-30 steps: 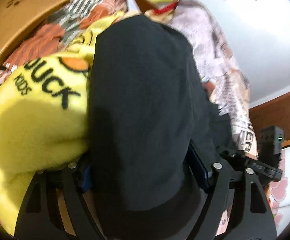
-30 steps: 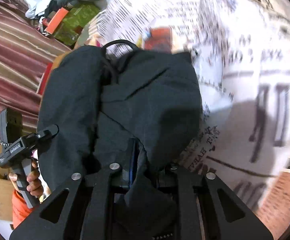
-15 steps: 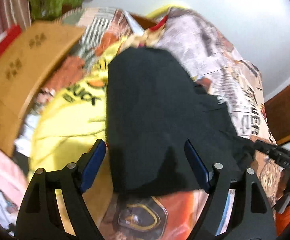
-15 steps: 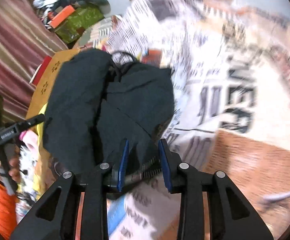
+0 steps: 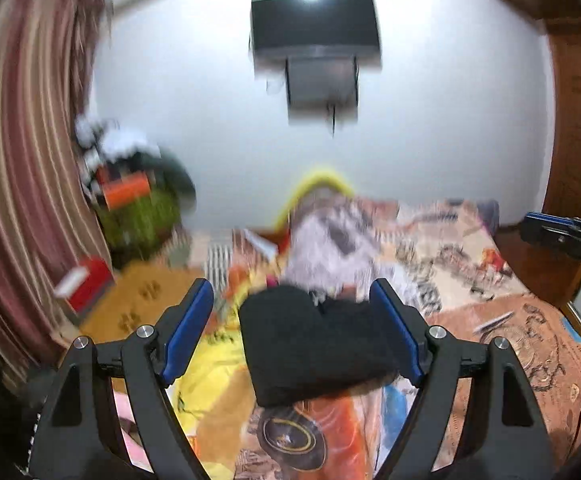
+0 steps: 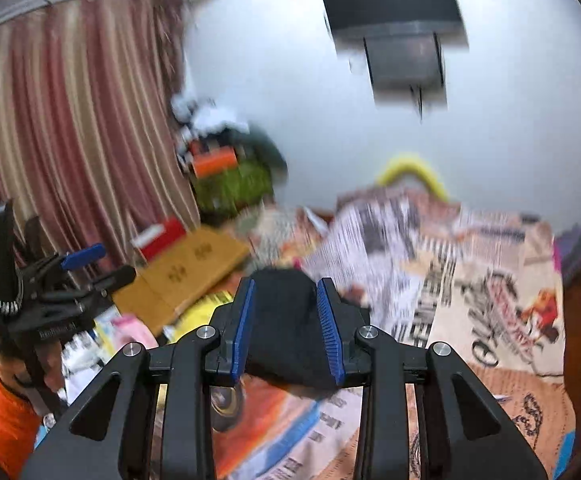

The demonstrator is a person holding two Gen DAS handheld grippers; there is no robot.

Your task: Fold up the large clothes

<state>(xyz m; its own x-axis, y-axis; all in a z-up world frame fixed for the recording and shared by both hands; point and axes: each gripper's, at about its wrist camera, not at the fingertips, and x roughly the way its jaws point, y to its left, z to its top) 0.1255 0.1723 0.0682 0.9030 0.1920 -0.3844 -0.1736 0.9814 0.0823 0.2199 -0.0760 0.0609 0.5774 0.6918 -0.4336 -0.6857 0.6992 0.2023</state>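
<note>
1. I am holding the left gripper [image 5: 292, 330] with its jaws spread wide and gripping nothing; the blue pads [image 5: 188, 330] are framing the cloth without touching it.
2. I am holding the right gripper [image 6: 286, 330] with its jaws parted more narrowly, also empty, as far as I can tell through the motion blur.
3. The black garment [image 5: 314, 350] is lying in a compact bundle on the bed [image 5: 530, 360], straight ahead of and below both grippers, resting on the patterned bedspread.
4. Its long axis is running roughly crosswise to the line of my fingers, with the near edge facing me. In the left wrist view it is sitting dead centre between the jaws, so I am judging the left arm the better lined up. The right arm is hanging just to the right of it.
5. A yellow blanket [image 5: 210, 364] is lying just left of the bundle, touching or nearly touching it.
6. Further off, a wall-mounted television [image 5: 316, 26] is hanging above the head of the bed.
</note>
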